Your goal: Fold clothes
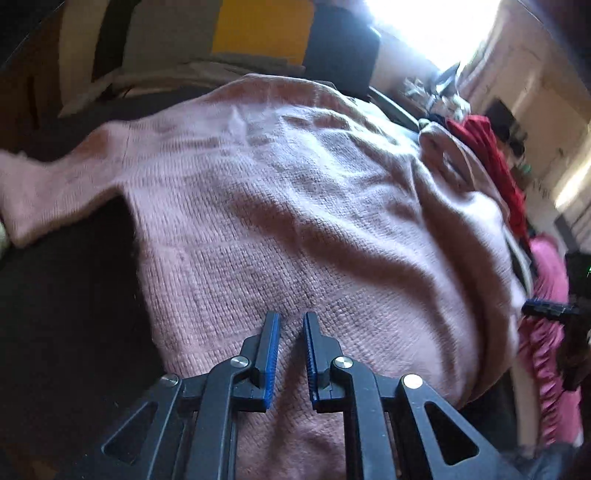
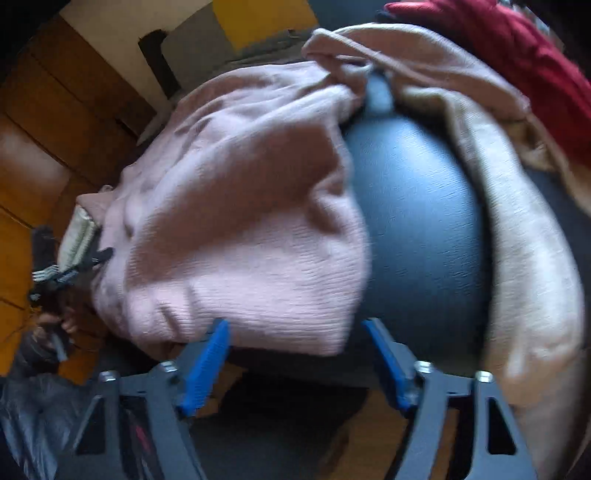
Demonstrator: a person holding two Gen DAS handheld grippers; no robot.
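Your left gripper (image 1: 291, 325) jaws narrow over pink sweater (image 1: 295, 206), right gripper (image 2: 295, 332) wide: loose knit may bunch or slip.

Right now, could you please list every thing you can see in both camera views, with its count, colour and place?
pink knit sweater: one, pale pink, spread over the dark surface, under both grippers
dark surface: one, dark blue-grey, beneath the clothes
beige garment: one, beige, lying to the right of the sweater
red garment: one, dark red, beyond the beige garment, top right
bright pink garment: one, bright pink, ruffled, at the right edge of the left wrist view
yellow panel: one, yellow, on the wall behind
wooden floor: orange-brown, left of the surface
left gripper: black with blue pads, narrowly open over the sweater
right gripper: black with blue pads, wide open at the sweater's near edge
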